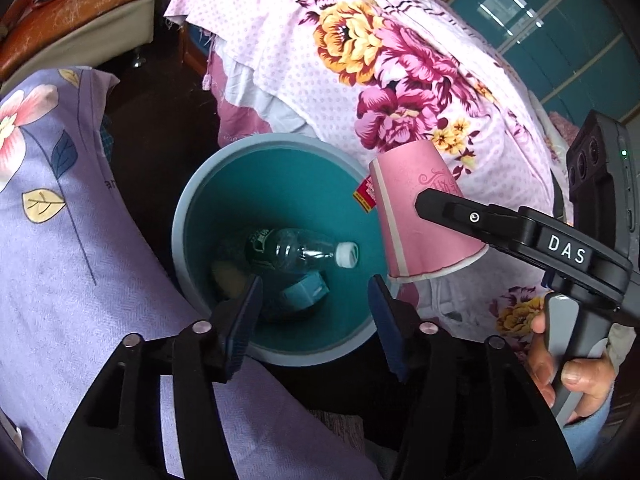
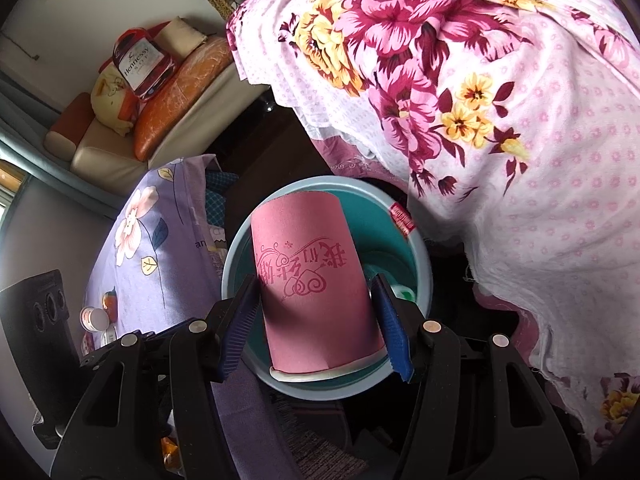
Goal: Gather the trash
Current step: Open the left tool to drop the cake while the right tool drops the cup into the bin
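One pink paper cup (image 2: 316,280) is clamped upside down in the right gripper (image 2: 316,320), mid-frame over the teal bin (image 2: 420,264).
Left gripper (image 1: 316,320) is held apart, empty; a bottle (image 1: 300,250), apparently plastic, is seen inside the bin.

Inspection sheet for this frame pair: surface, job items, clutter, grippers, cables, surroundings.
Surface: dark floor between the bedding; little of it shows.
Job items: teal bin holds a clear plastic bottle with a white cap and a small teal box; pink paper cup is held upside down over the bin.
Clutter: small round jar on the lilac sheet.
Grippers: left gripper open and empty above the bin; right gripper shut on the pink paper cup.
Cables: nothing seen.
Surroundings: floral pink bedspread, lilac flowered sheet, sofa with orange cushion.
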The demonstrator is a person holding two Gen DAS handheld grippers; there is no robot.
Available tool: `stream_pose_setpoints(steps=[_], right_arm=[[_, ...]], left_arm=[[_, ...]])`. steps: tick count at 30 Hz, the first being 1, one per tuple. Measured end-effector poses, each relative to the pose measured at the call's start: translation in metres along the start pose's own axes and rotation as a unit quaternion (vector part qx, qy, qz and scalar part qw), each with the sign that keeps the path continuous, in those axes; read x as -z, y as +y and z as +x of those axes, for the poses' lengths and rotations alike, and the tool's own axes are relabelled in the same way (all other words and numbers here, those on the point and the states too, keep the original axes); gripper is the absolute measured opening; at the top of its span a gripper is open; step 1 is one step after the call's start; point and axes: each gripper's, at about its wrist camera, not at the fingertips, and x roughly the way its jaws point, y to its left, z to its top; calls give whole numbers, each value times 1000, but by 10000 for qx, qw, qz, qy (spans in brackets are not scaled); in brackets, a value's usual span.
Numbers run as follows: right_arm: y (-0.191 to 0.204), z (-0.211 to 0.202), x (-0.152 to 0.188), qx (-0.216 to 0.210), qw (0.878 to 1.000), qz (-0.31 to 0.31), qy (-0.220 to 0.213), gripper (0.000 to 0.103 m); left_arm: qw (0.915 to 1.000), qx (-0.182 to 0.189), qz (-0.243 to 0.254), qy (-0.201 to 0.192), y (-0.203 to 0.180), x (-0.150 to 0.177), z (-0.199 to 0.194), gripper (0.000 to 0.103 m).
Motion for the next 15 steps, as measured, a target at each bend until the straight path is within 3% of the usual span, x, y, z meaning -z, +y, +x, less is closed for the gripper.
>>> stream_pose_setpoints(steps=[7,15], right_arm=[[11,9,0,10,9999,-101,124,57],[26,16,4,72,9994,-198,282,67]], left_arm=[[9993,-58,-278,-252,14,5,-24,82],[9981,-145,-452,-383,26,6,-42,89]])
